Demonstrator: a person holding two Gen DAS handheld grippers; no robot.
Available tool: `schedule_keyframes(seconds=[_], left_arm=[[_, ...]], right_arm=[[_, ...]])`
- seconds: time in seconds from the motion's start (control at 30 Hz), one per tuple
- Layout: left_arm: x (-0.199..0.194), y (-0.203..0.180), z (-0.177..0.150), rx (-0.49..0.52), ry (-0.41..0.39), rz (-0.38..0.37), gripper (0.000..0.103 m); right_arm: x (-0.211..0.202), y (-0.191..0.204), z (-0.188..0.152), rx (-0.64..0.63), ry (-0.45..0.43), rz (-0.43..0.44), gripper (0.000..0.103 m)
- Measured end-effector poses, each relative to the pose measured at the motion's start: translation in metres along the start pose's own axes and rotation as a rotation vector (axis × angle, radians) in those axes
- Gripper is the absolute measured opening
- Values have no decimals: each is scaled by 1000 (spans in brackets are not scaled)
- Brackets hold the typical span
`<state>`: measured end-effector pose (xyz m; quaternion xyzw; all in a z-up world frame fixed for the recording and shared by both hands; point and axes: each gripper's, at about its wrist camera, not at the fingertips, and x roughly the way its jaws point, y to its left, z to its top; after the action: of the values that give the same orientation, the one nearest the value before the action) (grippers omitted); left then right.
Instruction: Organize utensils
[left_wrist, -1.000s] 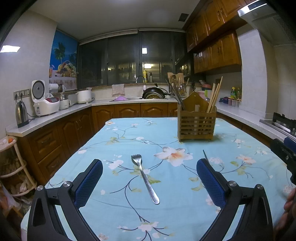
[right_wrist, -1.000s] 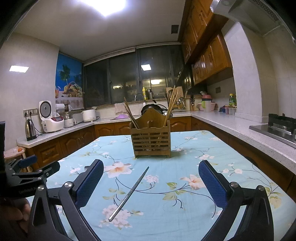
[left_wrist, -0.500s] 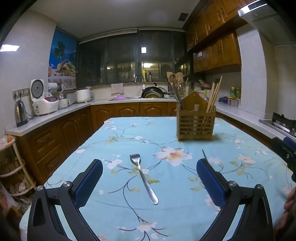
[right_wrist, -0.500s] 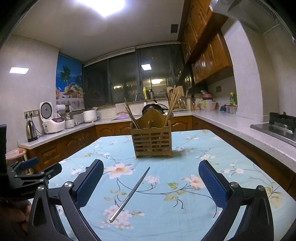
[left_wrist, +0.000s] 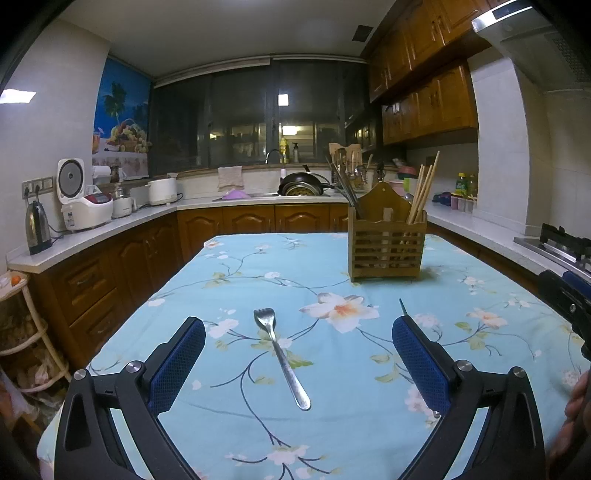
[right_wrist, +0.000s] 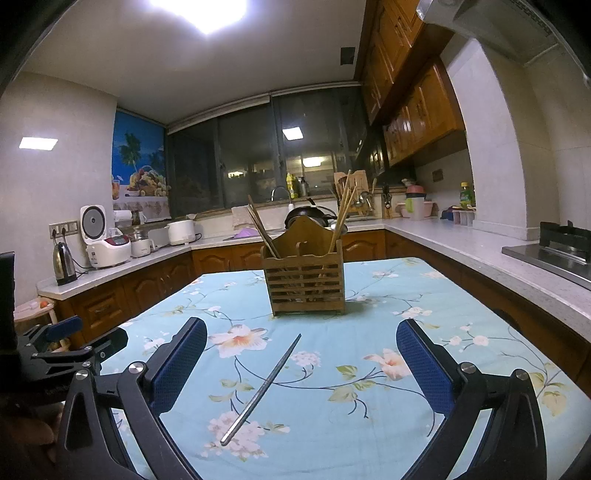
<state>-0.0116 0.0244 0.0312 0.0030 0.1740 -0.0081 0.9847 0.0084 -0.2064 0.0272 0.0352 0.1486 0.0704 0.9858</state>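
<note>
A desk (left_wrist: 236, 266) draped in a pale blue cloth printed with flowers fills the middle of the kitchen, and we stand at its near edge with both tools raised over it. Toward the far edge stands the slatted wooden utensil holder (right_wrist: 303, 284), upright, with wooden chopsticks already leaning out of both of its compartments; we judge it the place the loose pieces belong. Our left tool (left_wrist: 298, 360), with blue pads on black arms, is spread wide and grips nothing; it brackets the steel fork (left_wrist: 281, 359), which lies flat on the cloth near the front edge, tines away from us, well apart from the holder. Our right tool (right_wrist: 301, 363) is likewise spread wide and empty, framing a single thin metal chopstick (right_wrist: 263, 387) that lies diagonally on the cloth, its tip aimed toward the holder. Each tool is lined up on its own piece, we reckon so both can be picked up in turn. Neither piece has been touched yet.
</note>
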Motion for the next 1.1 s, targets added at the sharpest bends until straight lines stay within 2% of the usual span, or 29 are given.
schedule_keyframes(seconds=[1.1], left_arm=[[4,-7,8,-22,18,-15,102]], right_arm=[[1,9,-1,7,20,2,103]])
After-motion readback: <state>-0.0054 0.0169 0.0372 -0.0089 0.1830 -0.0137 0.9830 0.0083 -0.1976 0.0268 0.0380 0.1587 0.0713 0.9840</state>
